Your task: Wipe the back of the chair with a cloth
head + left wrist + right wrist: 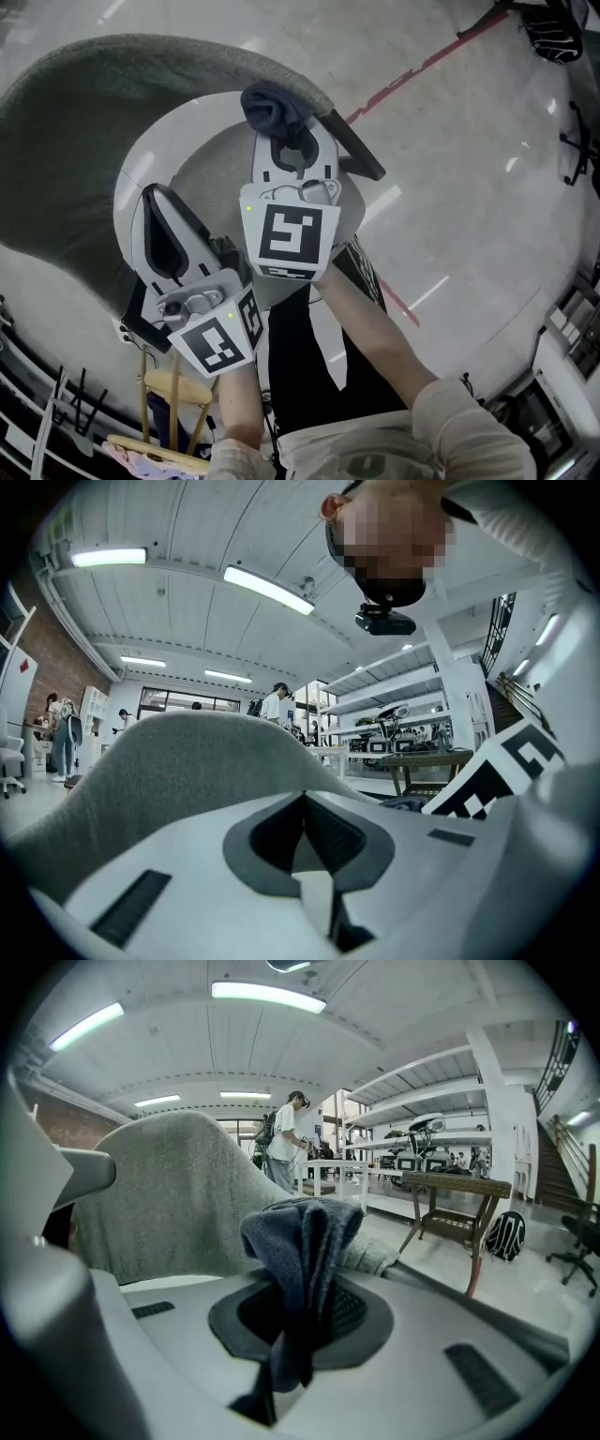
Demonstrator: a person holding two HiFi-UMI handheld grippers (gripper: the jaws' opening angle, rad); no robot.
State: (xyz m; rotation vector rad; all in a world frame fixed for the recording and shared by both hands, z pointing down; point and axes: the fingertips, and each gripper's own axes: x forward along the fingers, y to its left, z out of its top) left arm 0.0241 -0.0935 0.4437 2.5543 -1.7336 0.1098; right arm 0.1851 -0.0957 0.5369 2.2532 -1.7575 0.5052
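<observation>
blue-grey cloth [300, 1232] pinched, lower end hidden between jaws.

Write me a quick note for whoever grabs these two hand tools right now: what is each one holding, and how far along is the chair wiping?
Left gripper: jaws together, nothing between them.
Right gripper: shut on the dark cloth, which is bunched and sticks up out of the jaws.
Chair: its grey back is just ahead of both grippers. The cloth is close to its edge, but contact cannot be told.
Done: the cloth is in hand.
Left: wipe the cloth across the chair back. The pictures do not show how much is already wiped.
</observation>
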